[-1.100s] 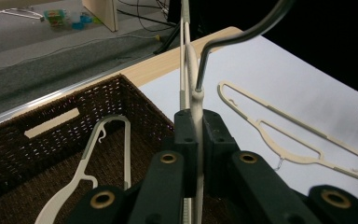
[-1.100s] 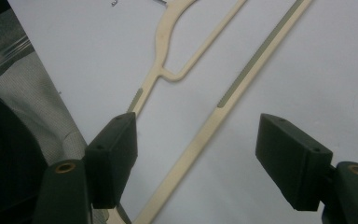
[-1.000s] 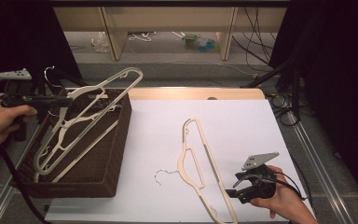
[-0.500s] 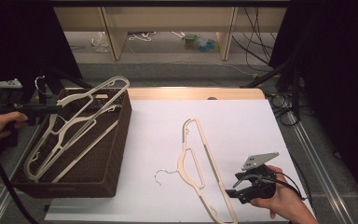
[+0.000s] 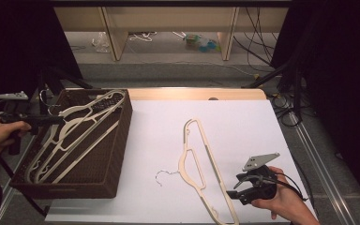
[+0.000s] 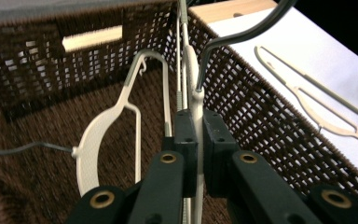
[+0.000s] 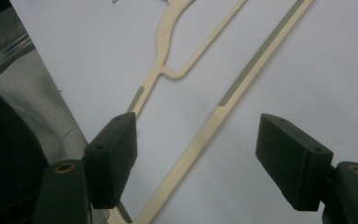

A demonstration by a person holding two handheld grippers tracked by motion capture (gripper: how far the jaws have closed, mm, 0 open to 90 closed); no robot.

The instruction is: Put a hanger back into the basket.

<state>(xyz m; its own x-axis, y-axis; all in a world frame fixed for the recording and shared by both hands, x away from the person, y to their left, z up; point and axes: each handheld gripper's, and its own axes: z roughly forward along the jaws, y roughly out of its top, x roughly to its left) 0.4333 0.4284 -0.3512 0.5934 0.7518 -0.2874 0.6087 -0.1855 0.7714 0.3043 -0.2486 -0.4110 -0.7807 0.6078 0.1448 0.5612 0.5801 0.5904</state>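
3 hangers [image 5: 201, 164], 1 basket [image 5: 117, 154]

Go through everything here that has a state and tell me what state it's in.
Left tool: shut on held hanger, lowered into wicker basket.
Right tool: open, straddling table hanger, not gripping.
Table hanger: flat on white sheet.
Basket hanger: lying inside.

Laboratory recording bay: white-covered tabletop [image 5: 243, 122], black curtains [image 5: 14, 42], loose cables [image 5: 258, 28] on the floor, wooden shelving [image 5: 168, 18] behind.
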